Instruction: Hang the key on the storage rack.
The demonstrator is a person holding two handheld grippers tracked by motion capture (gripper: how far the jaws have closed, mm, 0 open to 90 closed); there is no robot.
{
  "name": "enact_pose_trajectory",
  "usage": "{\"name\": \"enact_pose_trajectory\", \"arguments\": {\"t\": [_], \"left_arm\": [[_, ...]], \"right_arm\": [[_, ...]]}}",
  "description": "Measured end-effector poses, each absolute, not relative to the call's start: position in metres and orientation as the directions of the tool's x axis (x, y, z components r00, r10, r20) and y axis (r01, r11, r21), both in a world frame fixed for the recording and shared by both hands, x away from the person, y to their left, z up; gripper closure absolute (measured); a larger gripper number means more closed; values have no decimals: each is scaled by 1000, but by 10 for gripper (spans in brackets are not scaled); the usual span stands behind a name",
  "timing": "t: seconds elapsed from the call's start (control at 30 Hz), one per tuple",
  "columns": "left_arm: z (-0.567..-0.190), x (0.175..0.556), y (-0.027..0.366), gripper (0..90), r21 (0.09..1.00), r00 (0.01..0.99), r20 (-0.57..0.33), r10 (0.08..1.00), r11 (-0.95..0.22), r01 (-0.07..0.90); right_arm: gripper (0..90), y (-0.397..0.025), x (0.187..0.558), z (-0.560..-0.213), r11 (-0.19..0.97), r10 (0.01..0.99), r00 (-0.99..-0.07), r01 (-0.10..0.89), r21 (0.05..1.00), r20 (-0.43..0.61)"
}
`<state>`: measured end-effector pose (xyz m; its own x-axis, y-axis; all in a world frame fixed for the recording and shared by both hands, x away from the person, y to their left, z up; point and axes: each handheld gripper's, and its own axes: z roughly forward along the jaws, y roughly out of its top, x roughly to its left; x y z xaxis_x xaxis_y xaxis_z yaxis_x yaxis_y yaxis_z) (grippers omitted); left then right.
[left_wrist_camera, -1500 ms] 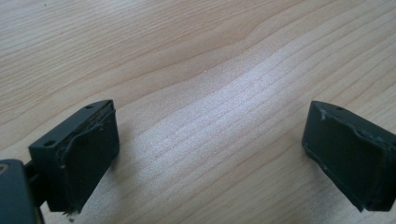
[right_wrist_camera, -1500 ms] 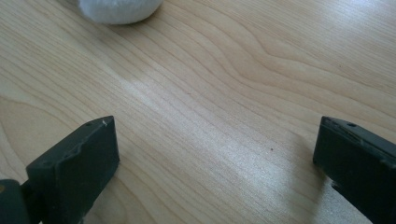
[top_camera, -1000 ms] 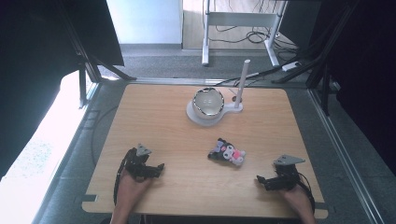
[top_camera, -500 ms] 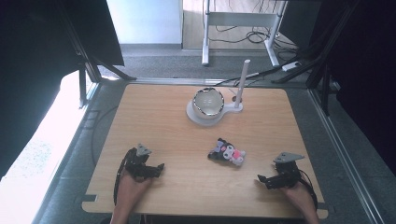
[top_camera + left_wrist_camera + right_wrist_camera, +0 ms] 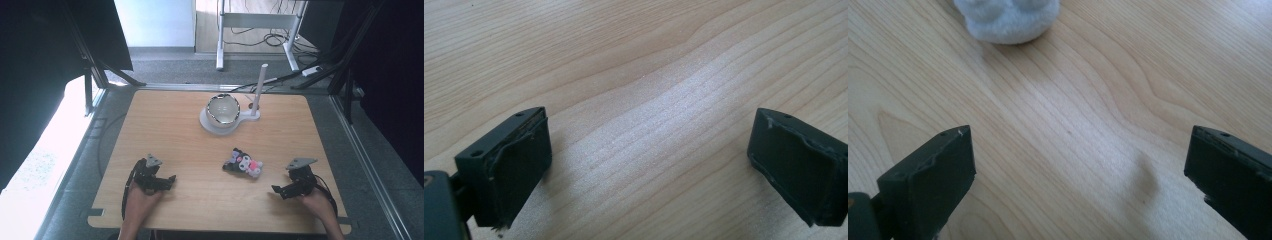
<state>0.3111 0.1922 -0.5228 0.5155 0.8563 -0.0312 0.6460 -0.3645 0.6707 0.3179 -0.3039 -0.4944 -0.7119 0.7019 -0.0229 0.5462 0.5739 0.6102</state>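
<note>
The wooden table [image 5: 170,125] carries everything, and its grain runs from left to right in the high view. Near the far edge, a little right of the middle, stands a white base [image 5: 216,125] with a shiny round bowl [image 5: 223,109] on it, and a thin white post [image 5: 258,90] rises upright from the right end of this base.

The left gripper [image 5: 169,181] rests close to the near edge, toward the near left corner, held by a hand [image 5: 137,200] that comes in from below. In the left gripper view its two black jaws stand wide apart, with bare wood between them and nothing held. The right gripper [image 5: 278,190] lies near the near right corner (a grey three-cornered plate sits on top of it), also held by a hand [image 5: 320,205]. Its jaws are wide apart too, and between them I see bare wood in the right gripper view.

The small plush toy [image 5: 243,163], dark with white and pink parts, lies on the table between the two grippers, nearer to the right one but not touching it, and well apart from the white base. In the right gripper view its pale rounded end [image 5: 1008,17] shows at the top, ahead of the jaws.
</note>
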Motion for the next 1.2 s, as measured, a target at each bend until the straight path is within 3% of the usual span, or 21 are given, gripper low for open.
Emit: {"name": "enact_pose_trajectory", "arguments": {"t": [0.8, 1.2], "left_arm": [[-523, 311, 192, 40, 671, 515, -31, 856, -364, 646], [-523, 311, 192, 40, 670, 516, -31, 856, -365, 646]], "right_arm": [[16, -259, 353, -481, 687, 609, -793, 513, 515, -22], [35, -227, 372, -468, 781, 525, -850, 463, 420, -39]]}}
